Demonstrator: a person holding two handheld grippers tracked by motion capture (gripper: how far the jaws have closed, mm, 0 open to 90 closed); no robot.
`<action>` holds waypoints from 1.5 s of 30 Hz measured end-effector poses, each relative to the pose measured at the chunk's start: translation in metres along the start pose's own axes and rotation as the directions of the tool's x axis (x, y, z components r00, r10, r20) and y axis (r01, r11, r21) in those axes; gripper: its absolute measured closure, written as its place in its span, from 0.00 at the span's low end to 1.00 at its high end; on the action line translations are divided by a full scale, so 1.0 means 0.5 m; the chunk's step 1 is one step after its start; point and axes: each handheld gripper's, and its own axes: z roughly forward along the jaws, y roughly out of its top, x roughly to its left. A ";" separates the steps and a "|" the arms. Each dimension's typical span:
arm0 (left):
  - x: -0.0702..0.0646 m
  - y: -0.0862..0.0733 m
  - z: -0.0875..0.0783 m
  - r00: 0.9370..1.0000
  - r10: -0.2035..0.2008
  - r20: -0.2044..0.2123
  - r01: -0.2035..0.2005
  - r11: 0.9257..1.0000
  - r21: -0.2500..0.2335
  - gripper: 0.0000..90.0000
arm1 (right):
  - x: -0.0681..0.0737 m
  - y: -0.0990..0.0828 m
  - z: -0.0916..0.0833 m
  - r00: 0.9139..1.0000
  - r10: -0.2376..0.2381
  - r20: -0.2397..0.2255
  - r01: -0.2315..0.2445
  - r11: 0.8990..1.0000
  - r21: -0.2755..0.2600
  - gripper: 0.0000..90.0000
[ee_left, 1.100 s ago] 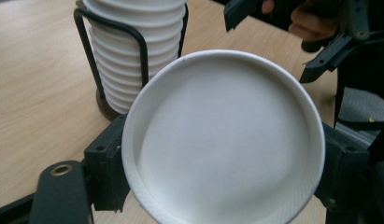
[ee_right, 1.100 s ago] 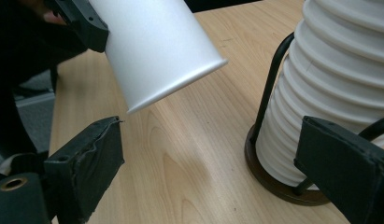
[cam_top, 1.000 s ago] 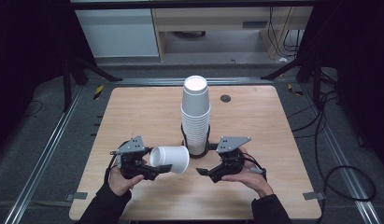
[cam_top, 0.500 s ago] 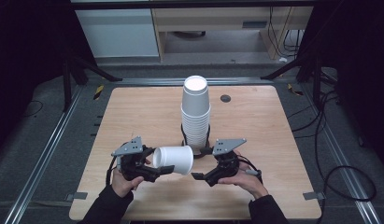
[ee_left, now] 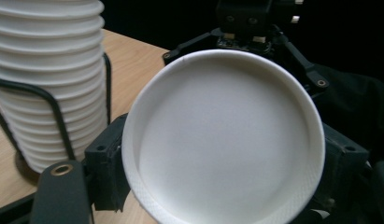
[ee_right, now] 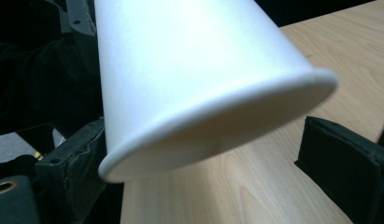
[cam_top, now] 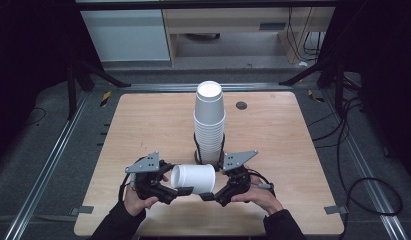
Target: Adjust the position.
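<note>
A white paper cup (cam_top: 193, 177) lies on its side just above the table's near edge. My left gripper (cam_top: 179, 181) is shut on its base end. In the left gripper view the cup's recessed base (ee_left: 222, 140) faces the camera, and the black pads (ee_left: 105, 163) press on both sides. My right gripper (cam_top: 213, 184) stands open at the mouth end. In the right gripper view the cup's rim (ee_right: 189, 70) hangs between and above the wide-apart jaws of the right gripper (ee_right: 206, 177), clear of the pads (ee_right: 341, 163).
A tall stack of white cups (cam_top: 209, 120) stands mouth down in a black wire holder (cam_top: 197, 150) at the middle of the wooden table (cam_top: 143, 125), just behind both grippers. The stack (ee_left: 45, 70) is close on the left. A dark round grommet (cam_top: 241, 105) sits at the back right.
The left gripper has carried the cup a little to the right and nearer. The right gripper has closed in slightly, so the cup's mouth end now sits between its jaws.
</note>
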 end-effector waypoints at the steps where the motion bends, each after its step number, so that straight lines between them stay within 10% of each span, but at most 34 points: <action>1: -0.002 0.000 0.002 1.000 0.004 0.005 -0.004 1.000 0.003 0.23 | 0.001 0.000 0.002 1.000 -0.004 -0.008 0.004 1.000 0.001 0.06; 22: -0.002 -0.001 0.013 0.999 -0.014 0.047 0.013 1.000 0.028 0.21 | 0.004 -0.005 0.008 0.998 -0.009 -0.067 0.009 1.000 0.008 0.09; 35: 0.011 0.010 -0.024 1.000 0.006 -0.021 -0.004 0.998 0.061 0.17 | -0.006 0.000 -0.031 0.999 -0.034 0.011 0.034 0.999 0.025 0.09; 40: 0.029 -0.003 -0.020 0.999 -0.006 -0.041 0.011 0.991 0.130 0.16 | -0.012 0.002 -0.052 0.993 -0.071 0.093 0.064 0.995 0.083 0.09; 45: 0.035 -0.019 0.008 0.999 0.014 -0.051 -0.001 0.966 0.260 0.15 | -0.016 -0.004 -0.052 0.984 -0.110 0.137 0.085 0.981 0.173 0.09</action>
